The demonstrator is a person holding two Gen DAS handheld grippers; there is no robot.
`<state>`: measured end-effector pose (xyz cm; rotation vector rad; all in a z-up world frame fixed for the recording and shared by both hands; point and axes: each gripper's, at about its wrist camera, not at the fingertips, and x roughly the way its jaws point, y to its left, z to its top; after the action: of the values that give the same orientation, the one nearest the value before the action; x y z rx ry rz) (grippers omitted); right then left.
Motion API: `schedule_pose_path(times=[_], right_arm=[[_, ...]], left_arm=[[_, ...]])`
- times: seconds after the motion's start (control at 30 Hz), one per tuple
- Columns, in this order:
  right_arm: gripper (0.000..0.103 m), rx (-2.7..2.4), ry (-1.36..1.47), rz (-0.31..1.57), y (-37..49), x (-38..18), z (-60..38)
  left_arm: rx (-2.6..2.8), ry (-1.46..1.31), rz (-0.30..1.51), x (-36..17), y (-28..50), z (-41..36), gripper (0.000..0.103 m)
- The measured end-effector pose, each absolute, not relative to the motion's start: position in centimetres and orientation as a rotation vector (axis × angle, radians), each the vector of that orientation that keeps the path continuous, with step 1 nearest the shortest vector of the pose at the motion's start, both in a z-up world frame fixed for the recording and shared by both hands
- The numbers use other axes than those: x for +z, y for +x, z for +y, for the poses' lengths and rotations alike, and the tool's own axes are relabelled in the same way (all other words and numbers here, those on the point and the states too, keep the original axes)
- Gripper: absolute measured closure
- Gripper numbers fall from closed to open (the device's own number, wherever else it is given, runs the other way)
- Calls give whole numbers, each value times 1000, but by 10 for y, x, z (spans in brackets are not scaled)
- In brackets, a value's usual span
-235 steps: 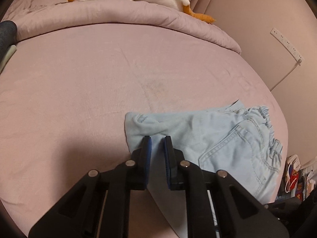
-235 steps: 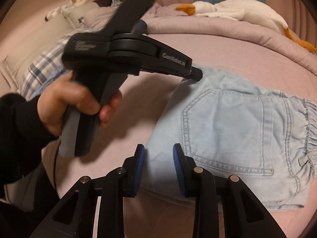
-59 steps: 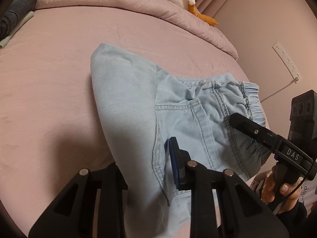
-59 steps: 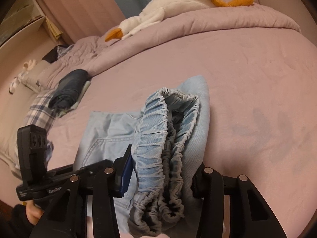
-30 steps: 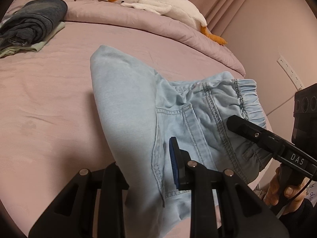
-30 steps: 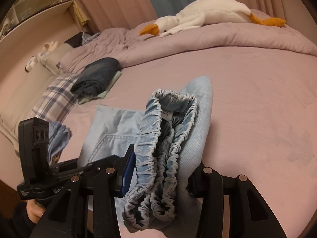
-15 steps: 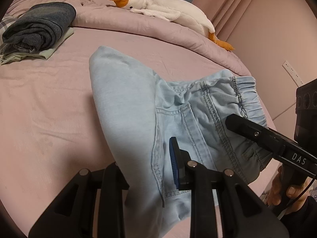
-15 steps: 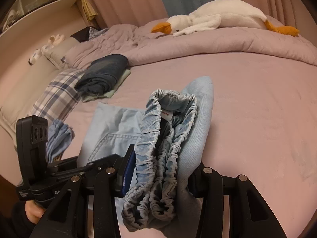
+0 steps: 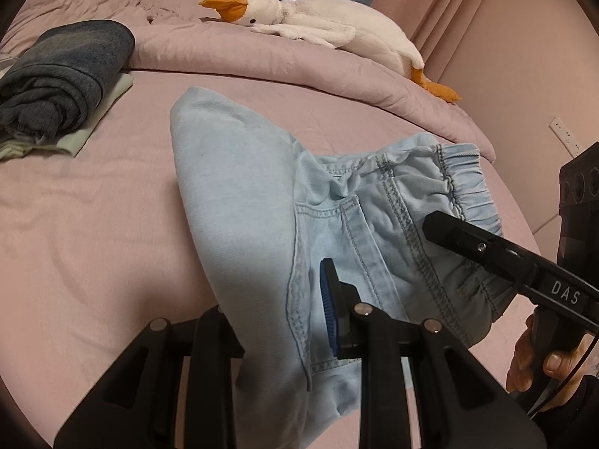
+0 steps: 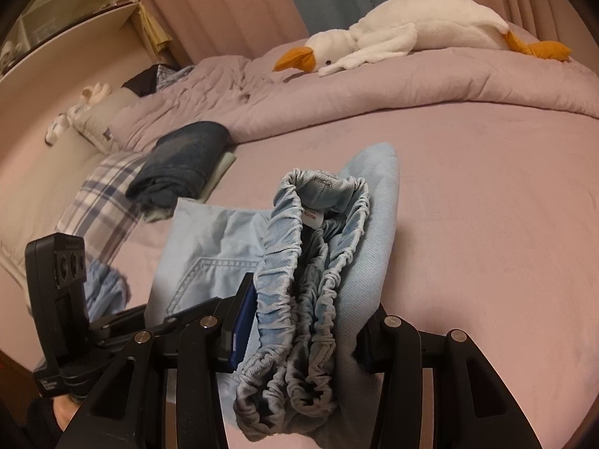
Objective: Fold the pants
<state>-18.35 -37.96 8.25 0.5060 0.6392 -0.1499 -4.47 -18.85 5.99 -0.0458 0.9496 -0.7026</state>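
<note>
Left wrist view: the light-blue pants (image 9: pixel 239 194) hang folded above the pink bed (image 9: pixel 93 202), back pocket and stitched seam showing, left claw (image 9: pixel 284 310) clamped on the fabric. Right wrist view has the right claw (image 10: pixel 307 321) gripping the bunched elastic waistband (image 10: pixel 295 262), label peeking out.

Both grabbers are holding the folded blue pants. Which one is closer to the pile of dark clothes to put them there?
Probably the left hand-held gripper: it grips the pants on the side toward the dark folded clothes. The right hand-held gripper grips the waistband, farther away.
</note>
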Motion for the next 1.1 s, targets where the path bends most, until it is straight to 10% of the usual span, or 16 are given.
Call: schedule_pose_path(times=[0.27,0.47,0.8,1.1], right_arm=[[55,-156,567,695,-158,60,-398],[44,-184,685,767,-162,33,-421],[28,-245,589,825,-214,29,-398],[25,-357,389,857,-232,44,-362]], left_arm=[[-654,-2,1010,35,-16,-193,78],[-567,73,1012,22,-19,-177,33],[-531,132,979,15,-64,-143,4],[-508,137,954,39,-91,-139,6]])
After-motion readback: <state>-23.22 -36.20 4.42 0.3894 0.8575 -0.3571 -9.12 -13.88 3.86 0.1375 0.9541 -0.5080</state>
